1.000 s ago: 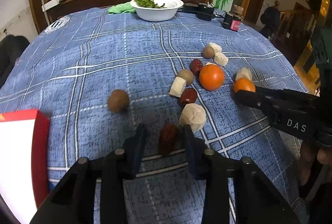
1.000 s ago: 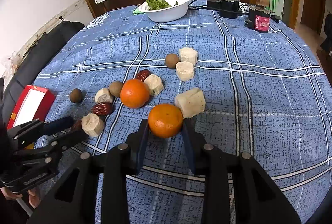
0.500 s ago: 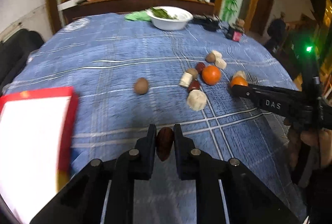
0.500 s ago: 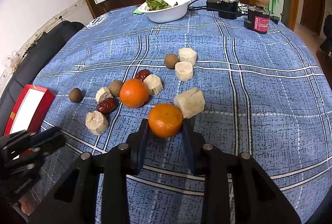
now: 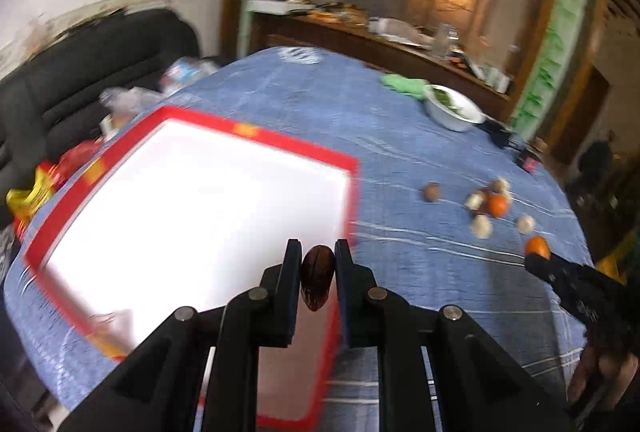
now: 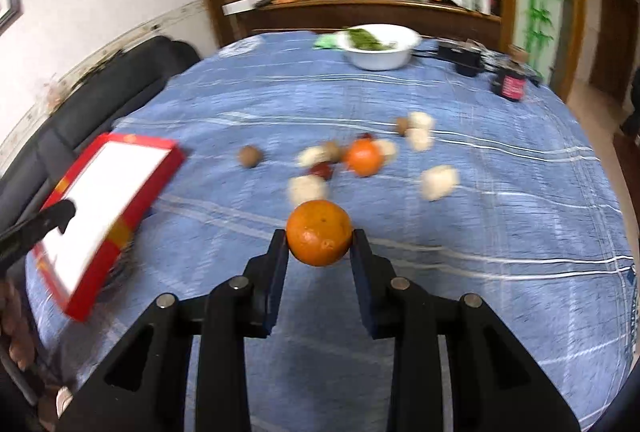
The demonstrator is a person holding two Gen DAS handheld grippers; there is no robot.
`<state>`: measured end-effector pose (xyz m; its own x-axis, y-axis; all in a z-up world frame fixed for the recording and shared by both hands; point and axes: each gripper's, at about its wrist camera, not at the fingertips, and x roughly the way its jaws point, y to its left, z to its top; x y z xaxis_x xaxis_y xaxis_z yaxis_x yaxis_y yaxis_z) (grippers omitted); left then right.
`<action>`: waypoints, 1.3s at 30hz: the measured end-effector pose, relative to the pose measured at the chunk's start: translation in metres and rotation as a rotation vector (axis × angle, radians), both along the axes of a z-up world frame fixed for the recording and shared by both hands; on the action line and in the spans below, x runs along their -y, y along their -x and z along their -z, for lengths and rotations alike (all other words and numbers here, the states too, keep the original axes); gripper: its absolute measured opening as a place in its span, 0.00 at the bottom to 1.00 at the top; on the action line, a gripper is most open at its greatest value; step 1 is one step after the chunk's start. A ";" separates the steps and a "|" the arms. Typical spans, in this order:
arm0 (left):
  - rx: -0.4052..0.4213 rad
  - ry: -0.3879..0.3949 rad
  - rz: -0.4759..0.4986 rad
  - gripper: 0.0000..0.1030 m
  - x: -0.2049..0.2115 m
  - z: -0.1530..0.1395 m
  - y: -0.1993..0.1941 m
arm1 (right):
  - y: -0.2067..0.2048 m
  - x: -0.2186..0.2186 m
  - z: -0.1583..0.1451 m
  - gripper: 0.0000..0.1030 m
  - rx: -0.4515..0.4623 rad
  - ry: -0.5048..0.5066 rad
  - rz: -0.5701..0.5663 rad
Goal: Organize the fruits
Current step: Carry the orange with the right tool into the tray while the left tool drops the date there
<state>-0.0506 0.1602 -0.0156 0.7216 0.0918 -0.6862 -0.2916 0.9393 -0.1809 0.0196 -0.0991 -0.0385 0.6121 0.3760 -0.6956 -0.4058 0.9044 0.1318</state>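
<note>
Right wrist: fruit pile (image 6: 360,156), white bowl (image 6: 378,50) behind orange (image 6: 319,239).

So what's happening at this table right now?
A person is sorting fruit with two handheld grippers. The left gripper is shut on a dark red date, held over the edge of the red-rimmed box. The right gripper clamps an orange, lifted above the blue tablecloth. More fruit lies loose, including another orange.
</note>
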 end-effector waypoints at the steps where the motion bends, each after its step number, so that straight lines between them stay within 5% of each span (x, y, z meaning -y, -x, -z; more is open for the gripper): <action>1: -0.007 0.004 -0.020 0.14 -0.005 0.002 0.001 | 0.004 -0.009 -0.001 0.32 0.003 0.001 -0.019; 12: -0.035 0.017 -0.177 0.14 -0.053 0.016 0.026 | 0.036 -0.151 -0.009 0.33 0.019 -0.022 -0.291; 21: -0.062 0.007 -0.243 0.15 -0.071 0.024 0.034 | 0.034 -0.206 0.017 0.34 -0.034 0.001 -0.356; 23: -0.075 0.004 -0.262 0.19 -0.073 0.026 0.035 | 0.032 -0.208 0.020 0.34 -0.046 0.001 -0.360; 26: -0.092 -0.016 -0.309 0.69 -0.072 0.026 0.036 | 0.034 -0.203 0.018 0.51 -0.045 -0.005 -0.355; 27: -0.085 -0.033 -0.330 0.77 -0.072 0.025 0.037 | 0.034 -0.198 0.015 0.59 -0.038 -0.018 -0.351; 34: -0.018 -0.074 -0.329 0.77 -0.053 0.009 0.037 | 0.031 -0.147 0.002 0.62 -0.009 -0.086 -0.279; 39: 0.034 -0.085 -0.211 0.77 -0.014 -0.004 0.014 | 0.009 -0.070 0.006 0.62 0.015 -0.074 -0.075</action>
